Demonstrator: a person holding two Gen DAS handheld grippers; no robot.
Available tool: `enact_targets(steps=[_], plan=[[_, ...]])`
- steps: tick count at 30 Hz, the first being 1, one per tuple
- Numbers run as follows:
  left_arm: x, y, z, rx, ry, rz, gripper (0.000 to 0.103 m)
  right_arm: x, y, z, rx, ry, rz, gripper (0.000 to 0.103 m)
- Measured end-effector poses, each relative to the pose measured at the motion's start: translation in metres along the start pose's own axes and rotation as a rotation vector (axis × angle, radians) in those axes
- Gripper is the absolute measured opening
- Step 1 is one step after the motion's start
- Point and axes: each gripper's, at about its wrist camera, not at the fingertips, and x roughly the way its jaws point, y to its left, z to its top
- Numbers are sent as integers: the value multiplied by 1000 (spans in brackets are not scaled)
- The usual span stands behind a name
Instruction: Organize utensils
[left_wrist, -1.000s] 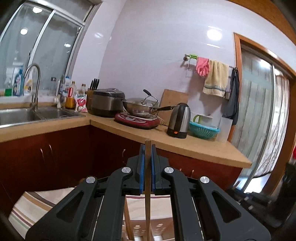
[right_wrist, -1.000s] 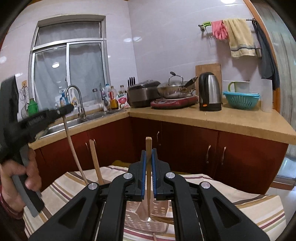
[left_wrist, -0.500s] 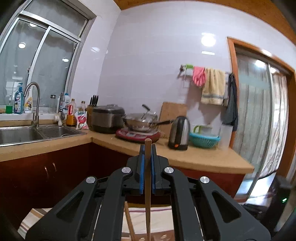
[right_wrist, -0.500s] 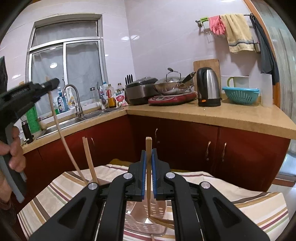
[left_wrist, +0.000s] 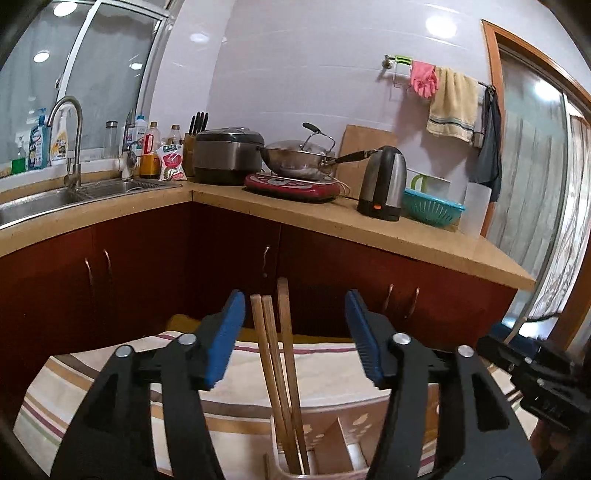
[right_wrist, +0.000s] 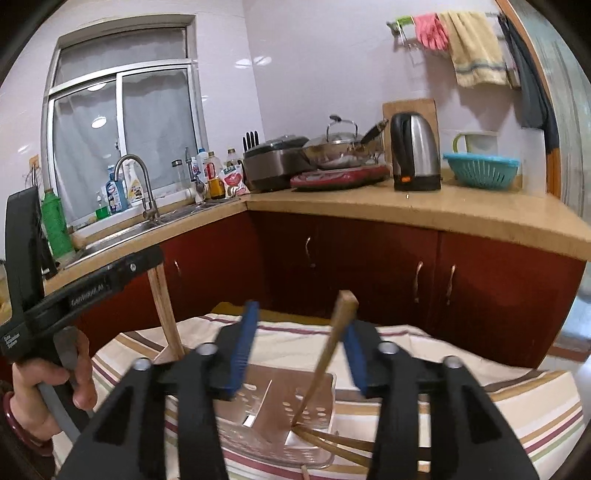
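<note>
In the left wrist view my left gripper (left_wrist: 295, 339) has its jaws opening, and three wooden chopsticks (left_wrist: 275, 362) stand loose between the blue pads, touching neither. Their lower ends rest in a pale perforated holder (left_wrist: 354, 435) on the striped tablecloth (left_wrist: 92, 387). My right gripper (right_wrist: 297, 350) is opening too. One chopstick (right_wrist: 334, 336) leans to the right between its pads, close to the right one, with its foot in the clear holder (right_wrist: 258, 417). More chopsticks (right_wrist: 332, 441) lie in the holder's bottom. At the left of that view a hand (right_wrist: 48, 384) holds the left gripper (right_wrist: 151, 258) above upright chopsticks (right_wrist: 166, 314).
Dark red cabinets (right_wrist: 369, 266) stand right behind the table. The counter above them carries a kettle (right_wrist: 415, 151), a wok on a red cooker (right_wrist: 340, 147), a rice cooker (right_wrist: 273, 158), a teal basket (right_wrist: 480, 170) and a sink with a tap (right_wrist: 136, 184). My right gripper's body (left_wrist: 546, 376) shows at the right edge.
Both grippers were shut on one chopstick each and now stand open. The left gripper has sunk toward the holder. The right one's chopstick has tipped to the right.
</note>
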Motion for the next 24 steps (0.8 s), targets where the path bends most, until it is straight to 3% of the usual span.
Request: enact_targets(steps=[6,15,24], plan=[[-20,2,-5,9,-1,2,79,-23,0,6,-11,-43,-21,61],[-80,10,-36,33,-21,36,83,-89,3,-7,-49,-113,-65,64],[-139,16,-116,98,68,87,83,-132,3,-89,-27,-22,-96,64]])
